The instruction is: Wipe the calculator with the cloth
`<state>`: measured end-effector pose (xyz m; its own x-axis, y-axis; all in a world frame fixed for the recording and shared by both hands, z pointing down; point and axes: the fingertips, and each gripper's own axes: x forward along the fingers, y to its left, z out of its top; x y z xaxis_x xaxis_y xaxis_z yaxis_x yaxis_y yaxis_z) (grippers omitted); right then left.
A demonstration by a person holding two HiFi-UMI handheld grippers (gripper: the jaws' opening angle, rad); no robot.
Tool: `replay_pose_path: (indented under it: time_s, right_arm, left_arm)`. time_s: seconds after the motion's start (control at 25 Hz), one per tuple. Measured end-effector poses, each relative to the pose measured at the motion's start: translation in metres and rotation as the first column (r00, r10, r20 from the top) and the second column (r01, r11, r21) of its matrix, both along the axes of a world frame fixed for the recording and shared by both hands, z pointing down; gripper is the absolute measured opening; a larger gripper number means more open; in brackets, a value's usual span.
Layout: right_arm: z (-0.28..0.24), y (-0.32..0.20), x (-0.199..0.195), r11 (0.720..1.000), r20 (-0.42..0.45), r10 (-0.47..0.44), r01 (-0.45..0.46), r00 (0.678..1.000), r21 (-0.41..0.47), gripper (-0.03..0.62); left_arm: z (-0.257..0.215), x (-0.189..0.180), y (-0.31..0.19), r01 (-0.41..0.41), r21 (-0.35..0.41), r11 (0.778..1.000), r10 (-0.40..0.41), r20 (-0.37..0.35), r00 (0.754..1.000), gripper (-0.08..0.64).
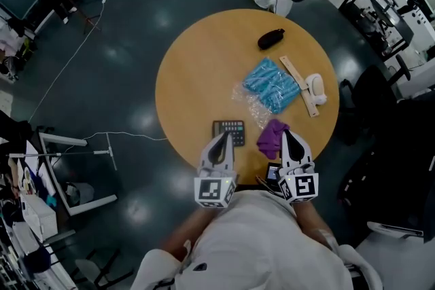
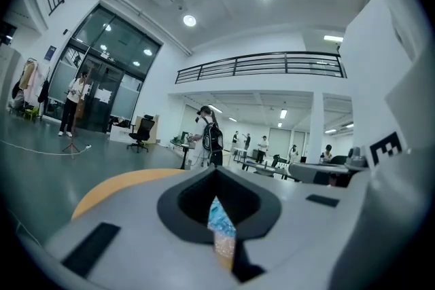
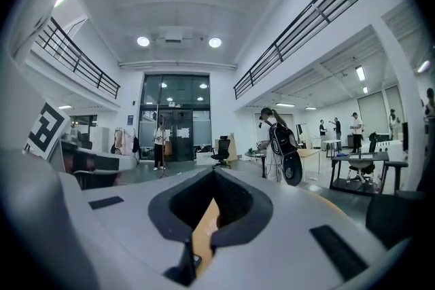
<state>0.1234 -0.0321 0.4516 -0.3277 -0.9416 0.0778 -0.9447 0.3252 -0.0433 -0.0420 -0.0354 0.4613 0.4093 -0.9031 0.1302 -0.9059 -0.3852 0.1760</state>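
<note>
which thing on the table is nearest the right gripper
The purple cloth, crumpled at the tip of the right gripper; the calculator sits by the left gripper; the blue bundle and black pouch lie farther back.

The table is open leftward; a blue bag crowds its right.

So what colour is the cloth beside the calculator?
Purple; the cloth shows best in the head view.

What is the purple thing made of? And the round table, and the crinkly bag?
The purple cloth looks like soft fabric: matte, crumpled in folds. The round table looks like wood or a wood-look top: smooth, even tan, faint sheen. The bag seems thin clear plastic: see-through, wrinkled, glinting.
</note>
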Motion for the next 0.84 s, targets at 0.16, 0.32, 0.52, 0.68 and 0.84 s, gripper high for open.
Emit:
replay_pose_path:
  time_s: [0.16,0.32,0.52,0.68,0.84]
  right_arm:
    - [-0.0008,-0.0021,0.0018,1.0,0.001,-0.003,0.003,1.0,-0.001,0.014]
    - [0.0,-0.0031,0.005,1.0,-0.001,0.0,0.0,1.0,-0.009,0.014]
    - [-0.0023,-0.0052,0.0052,1.0,-0.007,0.001,-0.001,1.0,0.0,0.014]
    - [-0.006,-0.005,0.0047,1.0,-0.01,0.002,-0.002,1.0,0.008,0.014]
    - [-0.0071,-0.0028,0.0071,1.0,-0.015,0.0,0.0,1.0,0.01,0.014]
  left_arm:
    - [0.0002,-0.0002,0.0,0.005,0.002,1.0,-0.005,0.001,1.0,0.006]
    - [-0.0009,-0.0015,0.0,0.011,0.002,1.0,-0.011,-0.004,1.0,0.006]
    - [-0.0031,-0.0022,-0.0027,0.012,0.01,1.0,-0.012,-0.008,1.0,0.006]
    - [-0.0051,-0.003,-0.0022,0.013,0.012,1.0,-0.013,-0.011,1.0,0.006]
    - [-0.0068,-0.0029,-0.0024,0.015,0.014,1.0,-0.015,-0.012,1.0,0.006]
